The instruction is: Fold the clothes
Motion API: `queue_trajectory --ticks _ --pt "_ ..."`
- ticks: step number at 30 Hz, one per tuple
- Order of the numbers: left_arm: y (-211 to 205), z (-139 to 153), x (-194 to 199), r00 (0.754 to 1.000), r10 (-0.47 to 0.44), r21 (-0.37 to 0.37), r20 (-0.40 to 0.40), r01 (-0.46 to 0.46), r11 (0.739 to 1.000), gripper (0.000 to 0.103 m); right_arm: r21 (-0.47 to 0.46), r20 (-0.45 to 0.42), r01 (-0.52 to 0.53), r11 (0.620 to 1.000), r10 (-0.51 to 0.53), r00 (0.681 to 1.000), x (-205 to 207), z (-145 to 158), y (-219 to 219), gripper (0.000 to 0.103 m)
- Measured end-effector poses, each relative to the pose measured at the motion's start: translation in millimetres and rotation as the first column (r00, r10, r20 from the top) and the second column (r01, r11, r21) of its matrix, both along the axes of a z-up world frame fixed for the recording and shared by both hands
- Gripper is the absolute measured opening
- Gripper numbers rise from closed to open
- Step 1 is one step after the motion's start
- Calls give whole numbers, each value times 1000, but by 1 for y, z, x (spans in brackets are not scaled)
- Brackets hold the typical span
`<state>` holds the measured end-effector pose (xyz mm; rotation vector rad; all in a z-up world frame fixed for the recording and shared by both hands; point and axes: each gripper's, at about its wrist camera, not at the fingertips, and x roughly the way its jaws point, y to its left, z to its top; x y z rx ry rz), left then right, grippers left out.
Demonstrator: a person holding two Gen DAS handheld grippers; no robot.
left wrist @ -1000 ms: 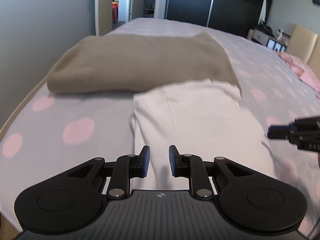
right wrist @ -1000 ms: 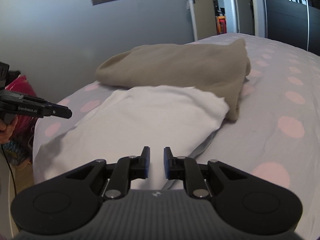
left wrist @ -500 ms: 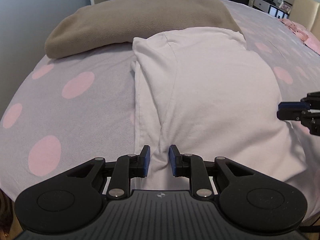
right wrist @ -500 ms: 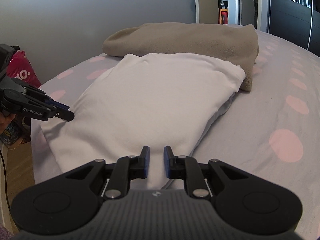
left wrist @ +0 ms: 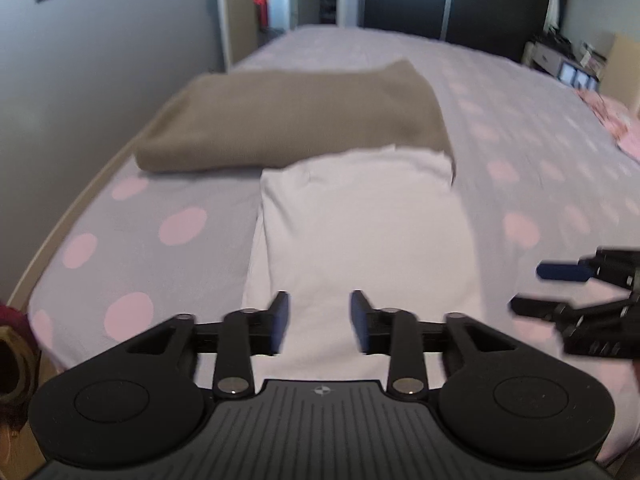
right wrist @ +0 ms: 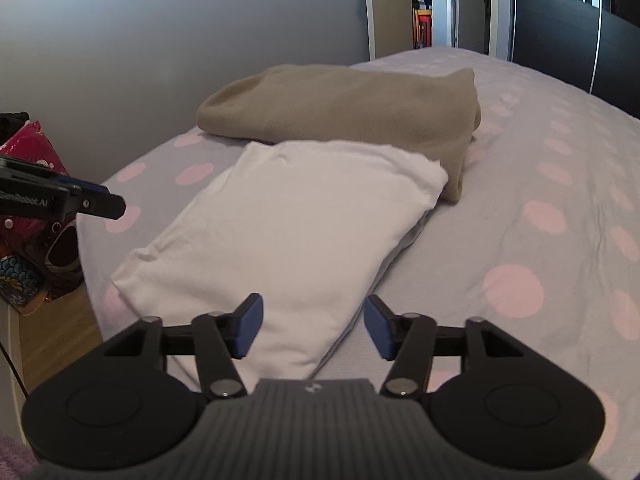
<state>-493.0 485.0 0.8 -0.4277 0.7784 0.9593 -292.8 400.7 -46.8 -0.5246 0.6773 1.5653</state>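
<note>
White garment (right wrist: 296, 232) lies folded flat on the bed (right wrist: 552, 184), near the bed's near-left corner, long axis running from that near edge twd the bed's middle. Far end touches, maybe tucks just under, the tan folded garment (right wrist: 344, 108), which sits crosswise behind it; contact line is soft in the left wrist view, so can't say which overlaps.

Left gripper (left wrist: 319, 322): jaws opening, roughly half apart, nothing pinched. White cloth shows between and below the pads but they don't press it. It sits over the garment's near short edge, about on its centreline.

Right gripper (right wrist: 311, 326): jaws opening, wider than the left, also empty. Near-right corner of the white garment is just under its left pad; right pad is over bare sheet.

Judgement: both tongs are off the cloth at its near end, garment straight ahead of both. Left is squarer on the axis, right on the corner. Next grab prob starts from that near edge, or the fold's done.
</note>
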Motion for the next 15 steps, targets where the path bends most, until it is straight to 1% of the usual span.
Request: queue_trajectory --ticks 1,3,5,7,10,12,15 --pt "-8 5 3 1000 20 12 9 -20 1000 46 3 -4 -3 1000 3 1000 -1 5 -4 63" --pt "-24 9 10 998 61 21 13 -61 998 47 9 -11 -10 1000 10 1000 -3 14 -13 65" --pt "-37 11 18 996 93 29 -1 -93 995 52 11 -4 -17 1000 17 1000 -7 21 -22 66" --pt "-50 11 24 993 121 38 -5 -121 992 60 12 6 -26 1000 26 1000 -10 24 -30 66" --pt "-67 10 31 988 155 39 -4 -155 987 67 -6 10 -30 1000 30 999 -12 24 -42 68" --pt "-73 7 36 988 154 30 -6 -154 988 68 -23 9 -25 999 26 1000 -12 22 -48 70" --pt "-76 -4 41 988 154 -9 -28 -155 988 69 -40 10 -26 999 27 1000 -12 17 -54 72"
